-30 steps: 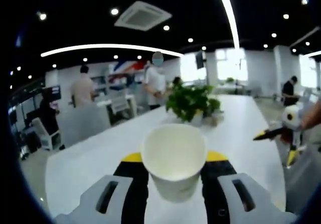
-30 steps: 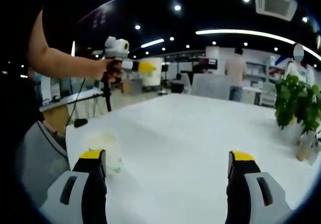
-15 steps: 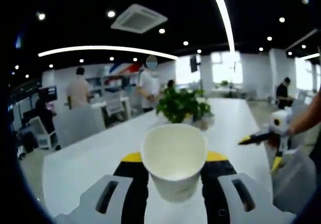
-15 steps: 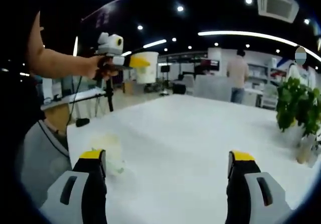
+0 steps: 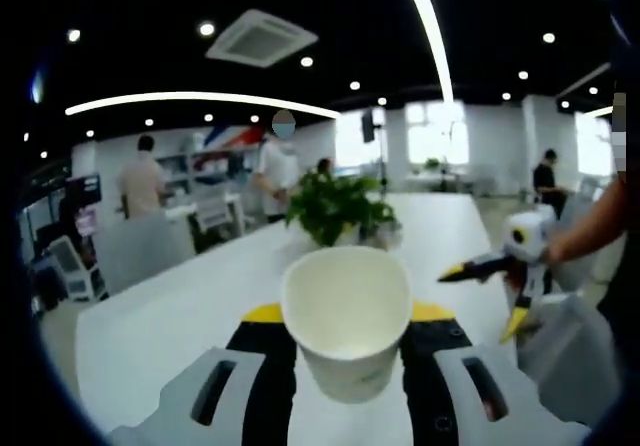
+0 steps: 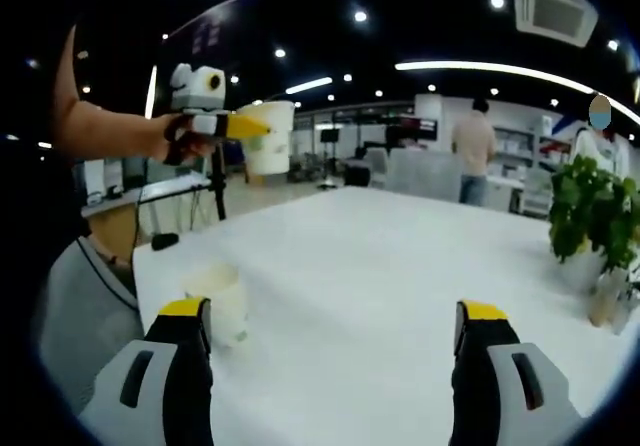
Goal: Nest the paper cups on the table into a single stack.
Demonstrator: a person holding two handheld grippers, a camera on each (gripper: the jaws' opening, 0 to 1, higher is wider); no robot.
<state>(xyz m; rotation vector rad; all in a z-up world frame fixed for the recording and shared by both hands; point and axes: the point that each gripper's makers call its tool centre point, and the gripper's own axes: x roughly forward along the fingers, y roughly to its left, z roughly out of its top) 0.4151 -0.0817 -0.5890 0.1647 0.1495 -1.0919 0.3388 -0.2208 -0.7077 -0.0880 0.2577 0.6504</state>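
In the left gripper view, my left gripper is shut on a white paper cup, upright with its open mouth toward the camera, held above the white table. The right gripper view shows that same cup in the left gripper, raised high at the upper left. My right gripper stands open over the table, nothing between its jaws. A second paper cup stands upright on the table just behind the right gripper's left jaw. The right gripper also appears at the right of the left gripper view.
A potted green plant stands on the table toward its far right; it is also the potted plant behind the held cup. The person's arm stretches across at the left. People and office furniture fill the background.
The left gripper with its cup has moved left and slightly higher in the right gripper view. The left view has panned, so the plant and right gripper sit further left. Right gripper stays open.
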